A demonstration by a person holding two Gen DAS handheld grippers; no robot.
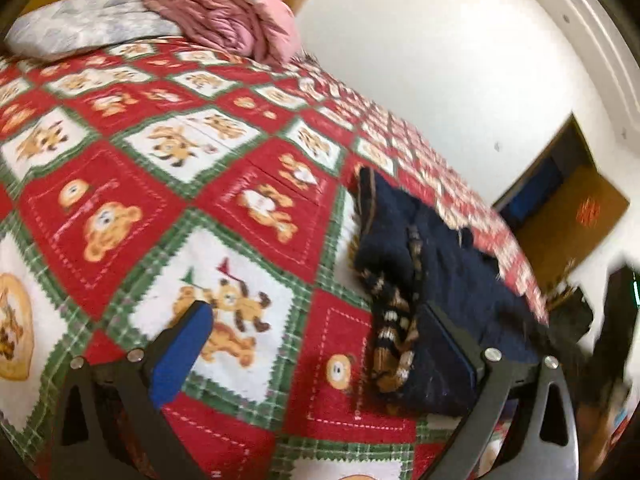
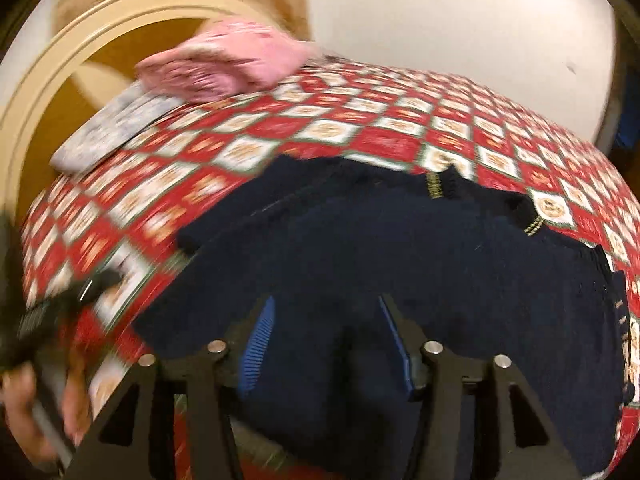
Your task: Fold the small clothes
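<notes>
Navy knit garment (image 2: pixel 400 248), flat on quilted patchwork bedspread (image 1: pixel 160 184), both grippers (image 1: pixel 320 328) (image 2: pixel 326 332) spread, nothing pinched

No legible text, label, brand or number appears in either view. The bedspread (image 1: pixel 168 184) carries only bear pictures in red and white squares. A red mark on the brown door (image 1: pixel 588 210) beyond the bed's far edge is too blurred to read.

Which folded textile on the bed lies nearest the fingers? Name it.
The dark navy knitted garment, directly under the right gripper; the pink quilt and grey pillow lie far back.
</notes>
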